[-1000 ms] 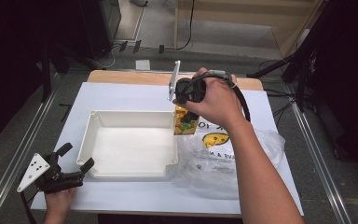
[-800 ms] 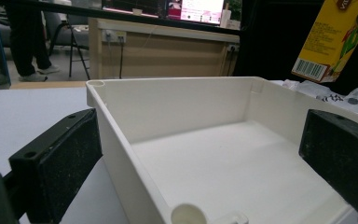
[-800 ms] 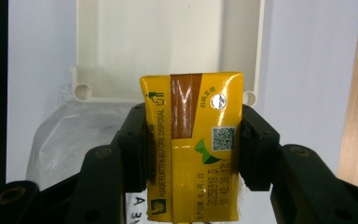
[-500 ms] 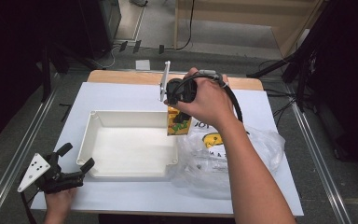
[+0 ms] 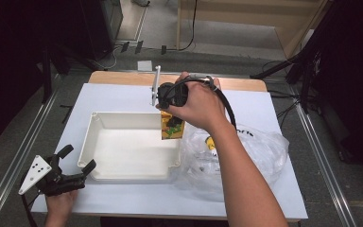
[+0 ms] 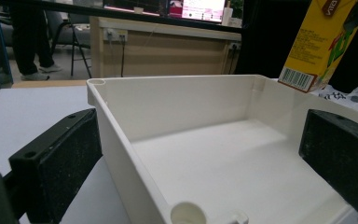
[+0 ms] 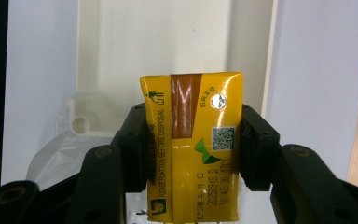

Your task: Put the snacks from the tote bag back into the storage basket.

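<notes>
- Nearest me, my left tongs (image 5: 71,171) sit low at the near-left corner of the surface (image 5: 123,97), jaws standing wide apart with nothing between the pads; in the left gripper view they straddle the near corner of the white tray (image 6: 121,121) without pressing on it.
- The white tray (image 5: 92,137) lies on the left half of the surface, bare inside (rim corners show small round posts).
- Just right of the tray, a crumpled clear plastic bag (image 5: 264,151) rests on the surface, with printed packaging visible through it; my right forearm crosses above it.
- Farther out, my right tongs (image 5: 170,101) are clamped on a yellow drink carton (image 5: 172,127), pads squeezing its two narrow sides. In the right gripper view the carton (image 7: 193,144) stands between the jaws, foil straw-hole and printed code facing the camera.
- The carton hangs in the air over the tray's far-right corner, tilted a little; from the left gripper view its barcode end (image 6: 319,44) shows above the tray's far wall, clear of it.
- Beyond the surface: floor, cables, a wooden bench.
</notes>
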Tool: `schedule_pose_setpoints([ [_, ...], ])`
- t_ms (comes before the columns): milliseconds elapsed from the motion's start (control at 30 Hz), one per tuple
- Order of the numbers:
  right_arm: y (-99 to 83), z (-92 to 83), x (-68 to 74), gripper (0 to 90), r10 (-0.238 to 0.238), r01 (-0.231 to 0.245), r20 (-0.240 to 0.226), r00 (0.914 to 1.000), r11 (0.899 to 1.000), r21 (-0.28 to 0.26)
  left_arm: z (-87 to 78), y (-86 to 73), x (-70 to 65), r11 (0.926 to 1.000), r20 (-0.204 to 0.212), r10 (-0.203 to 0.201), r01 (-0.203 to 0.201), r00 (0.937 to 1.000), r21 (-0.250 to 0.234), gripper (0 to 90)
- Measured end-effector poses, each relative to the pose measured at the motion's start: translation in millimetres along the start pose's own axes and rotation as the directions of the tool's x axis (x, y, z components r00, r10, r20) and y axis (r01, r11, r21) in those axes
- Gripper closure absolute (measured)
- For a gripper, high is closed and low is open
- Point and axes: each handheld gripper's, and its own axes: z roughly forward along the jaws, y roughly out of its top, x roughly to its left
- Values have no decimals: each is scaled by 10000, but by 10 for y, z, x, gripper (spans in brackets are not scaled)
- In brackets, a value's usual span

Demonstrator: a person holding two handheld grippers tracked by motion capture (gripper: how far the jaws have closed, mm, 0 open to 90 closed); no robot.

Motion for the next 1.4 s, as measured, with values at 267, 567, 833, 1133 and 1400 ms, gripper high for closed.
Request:
schedule_pose_setpoints([
  [267, 43, 102, 1, 540, -46, 46, -43, 10000, 10000, -53, -5, 2, 9, 10000, 9, -9, 9, 10000, -18, 0],
  [567, 15, 104, -22, 540, 92, -94, -87, 9999, 9995, -309, -3, 4, 16, 10000, -10, -2, 2, 10000, -26, 0],
  [833, 53, 161, -44, 540, 244, -245, -39, 9997, 9991, -355, -6, 2, 10, 10000, 31, -8, 8, 10000, 5, 0],
  [1133, 65, 299, -51, 540, 345, -345, -1, 9994, 9991, -243, -6, 3, 9, 10000, 35, 22, -22, 10000, 29, 0],
  [1400, 31, 427, -81, 540, 388, -387, 123, 9992, 9992, -90, -5, 2, 14, 10000, 39, -4, 4, 10000, -29, 0],
])
